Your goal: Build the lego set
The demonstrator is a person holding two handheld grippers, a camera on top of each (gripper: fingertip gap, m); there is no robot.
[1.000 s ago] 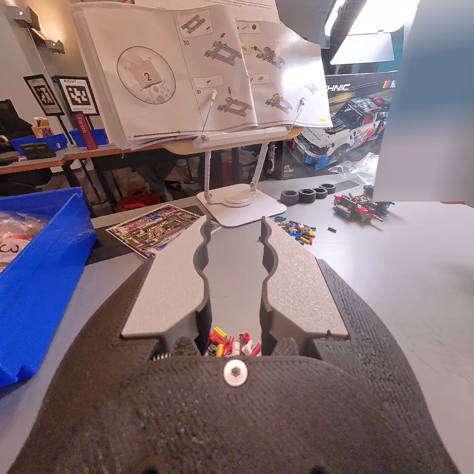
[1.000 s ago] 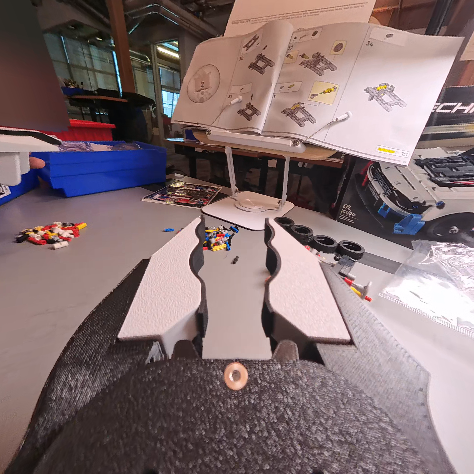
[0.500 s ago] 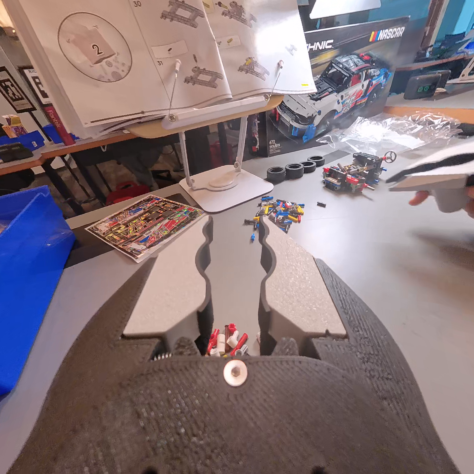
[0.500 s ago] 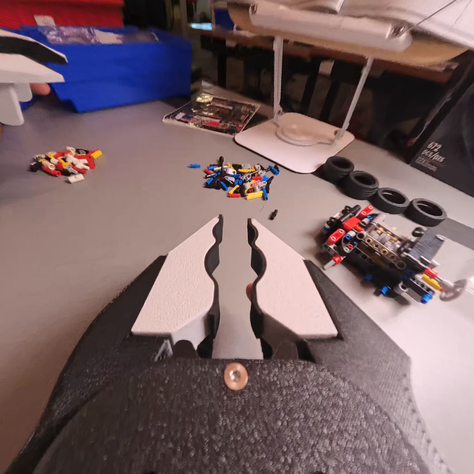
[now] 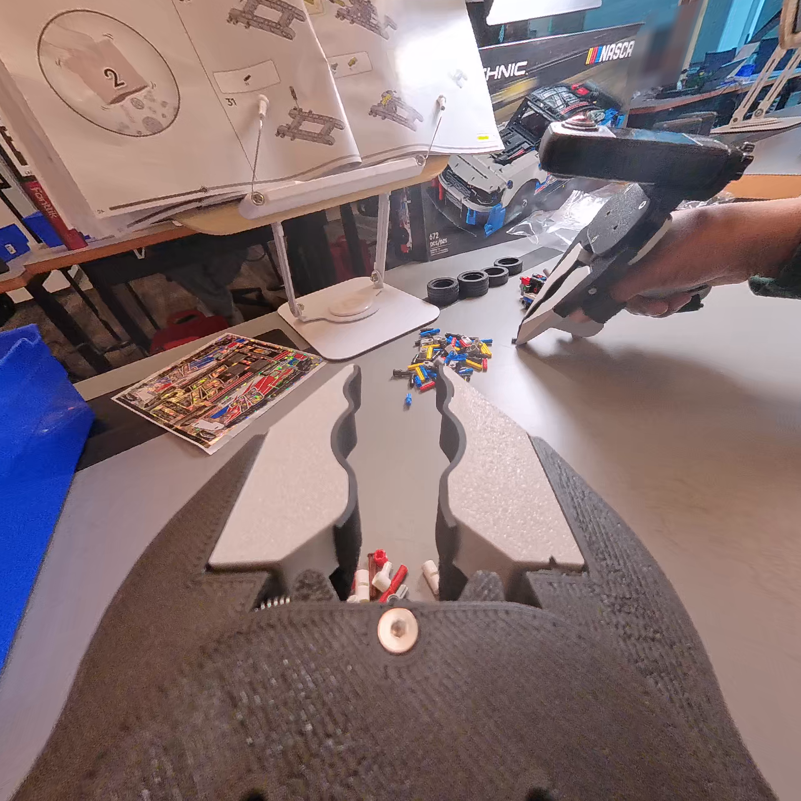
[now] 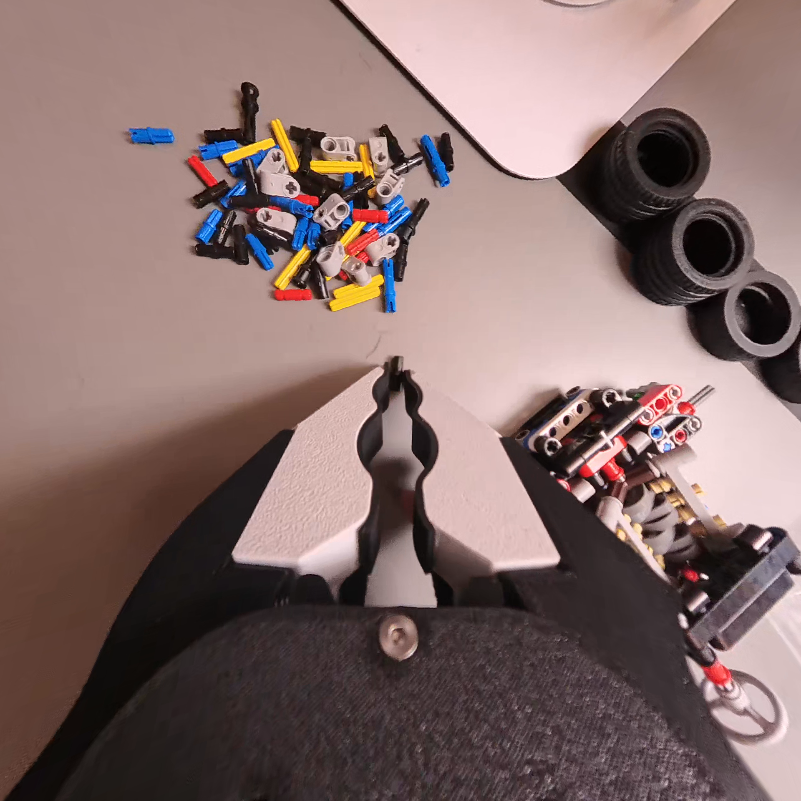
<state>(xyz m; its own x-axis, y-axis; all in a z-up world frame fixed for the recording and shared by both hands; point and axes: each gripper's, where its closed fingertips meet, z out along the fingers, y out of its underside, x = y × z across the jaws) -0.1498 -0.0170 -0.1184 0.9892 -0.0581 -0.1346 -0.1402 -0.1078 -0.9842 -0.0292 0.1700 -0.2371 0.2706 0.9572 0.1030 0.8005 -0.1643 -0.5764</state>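
Lego pin (image 6: 396,363) in right tongs (image 6: 396,373); printed box (image 5: 542,143) behind.

- Heap of small mixed plastic pins (image 6: 312,208) on grey bench (image 6: 108,346), just before white flat stand base (image 6: 542,65).
- Row of black rubber tyres (image 6: 693,234) right of heap.
- Part-built multicoloured brick chassis (image 6: 628,468) nearer than tyres.
- Glossy printed sticker sheet (image 5: 216,385) left of stand base.

A white book stand (image 5: 355,310) rises from the grey table (image 5: 650,433), with a blue bin (image 5: 34,455) far to its left at the table edge, a red object (image 5: 186,331) on the floor behind it, and a cluttered wooden desk (image 5: 43,260) beyond.
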